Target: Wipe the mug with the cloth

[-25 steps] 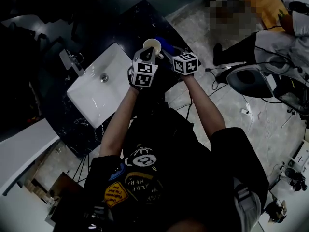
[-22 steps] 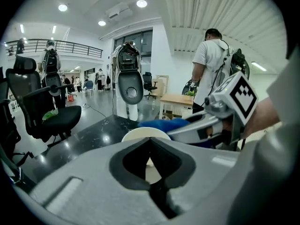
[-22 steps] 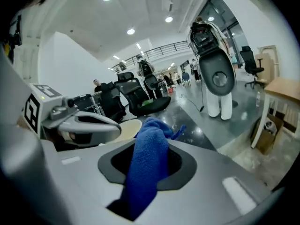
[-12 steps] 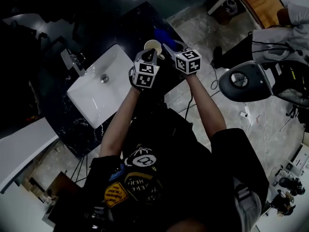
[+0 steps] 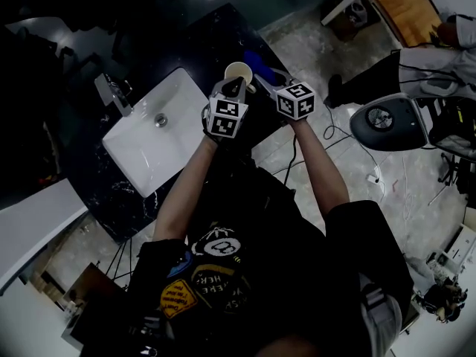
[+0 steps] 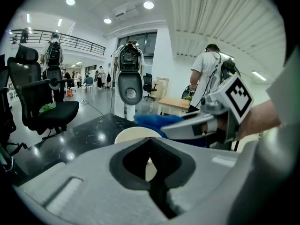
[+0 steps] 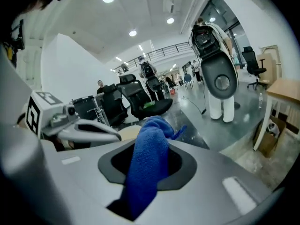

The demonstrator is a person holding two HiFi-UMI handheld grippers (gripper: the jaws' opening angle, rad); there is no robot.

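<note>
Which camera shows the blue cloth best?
The right gripper view: the blue cloth fills the centre, clamped between the jaws of the right gripper. The left gripper view shows only a blue edge behind the rim of the mug; the head view shows a small blue patch beyond the mug.

Cloth [image 7: 147, 158] is showing solid deep blue; mug [image 5: 238, 71] is showing plain cream. Sink [image 5: 152, 136] at left is reading white, with the countertop [image 5: 208, 50] around it gleaming black, faintly pale-veined.

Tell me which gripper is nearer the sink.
Left. The left gripper, gripping the mug, is just right of the sink; the right gripper, clamping the cloth, is farther right, beyond the left one.
</note>
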